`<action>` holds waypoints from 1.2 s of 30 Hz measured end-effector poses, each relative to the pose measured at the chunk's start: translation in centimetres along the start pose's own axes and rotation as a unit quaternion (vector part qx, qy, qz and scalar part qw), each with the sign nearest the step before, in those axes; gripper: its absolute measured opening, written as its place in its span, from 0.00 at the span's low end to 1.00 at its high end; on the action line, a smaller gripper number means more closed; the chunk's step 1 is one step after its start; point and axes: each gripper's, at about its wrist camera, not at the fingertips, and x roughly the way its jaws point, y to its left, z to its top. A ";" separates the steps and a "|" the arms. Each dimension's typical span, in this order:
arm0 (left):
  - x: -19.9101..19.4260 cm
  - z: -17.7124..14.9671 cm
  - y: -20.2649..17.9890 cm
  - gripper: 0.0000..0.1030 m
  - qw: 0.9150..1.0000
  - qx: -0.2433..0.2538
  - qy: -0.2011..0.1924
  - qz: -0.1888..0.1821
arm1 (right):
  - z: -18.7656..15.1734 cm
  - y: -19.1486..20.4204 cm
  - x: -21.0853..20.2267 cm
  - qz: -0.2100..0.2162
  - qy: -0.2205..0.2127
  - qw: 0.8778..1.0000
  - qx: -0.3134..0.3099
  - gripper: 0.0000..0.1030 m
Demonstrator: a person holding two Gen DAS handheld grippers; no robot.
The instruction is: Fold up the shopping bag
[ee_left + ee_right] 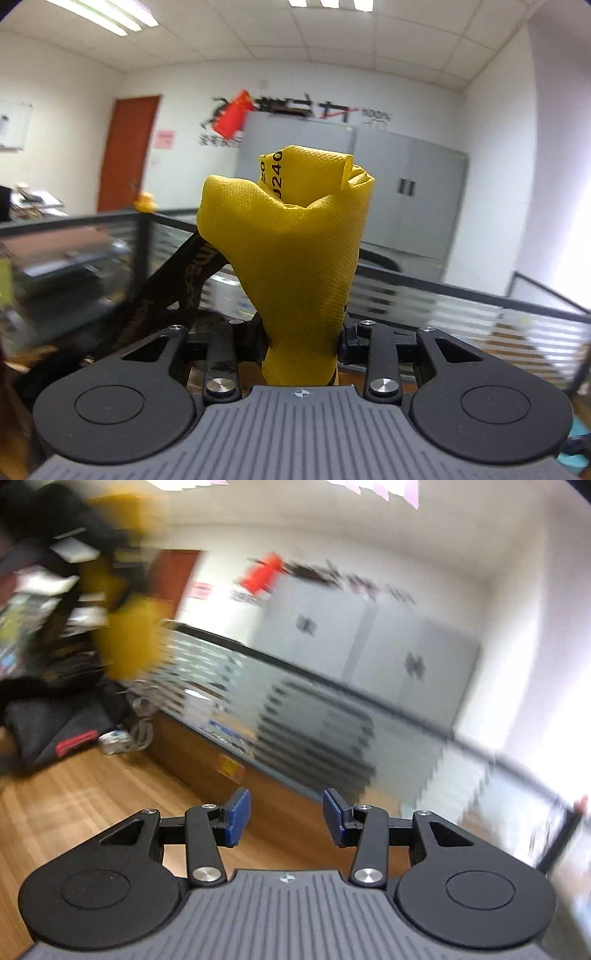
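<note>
The left tongs (pixel 301 343) are clenched on the yellow shopping bag (pixel 291 236), which is bunched into a thick roll and stands straight up out of the grip, well above the worktop. Its top curls over into a fold, and black printed digits run along the curled edge. A dark strap (pixel 184 280) with faint lettering hangs from the bag's left side and trails down past the left finger. Beyond the tongs a glass partition (pixel 461 306) with a black rail crosses the room, and behind that stand grey metal cabinets (pixel 406 188) against the white wall, with an orange-brown door (pixel 129 151) off to the left. The right tongs (pixel 287 818) are released, their blue pads (pixel 238 818) set apart with nothing between them, hanging over the wooden worktop (pixel 74 805). Far up and to the left of these tongs a yellow smear, probably the same bag, shows through heavy blur. Below that smear, something black with a red patch (pixel 59 727) lies on the worktop beside some pale cables (pixel 142 725).
</note>
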 end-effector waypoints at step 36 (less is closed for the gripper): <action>1.7 -7.5 -22.3 0.35 0.996 -0.030 0.080 0.018 | -9.2 -27.3 6.5 -0.146 0.037 0.977 0.151 0.00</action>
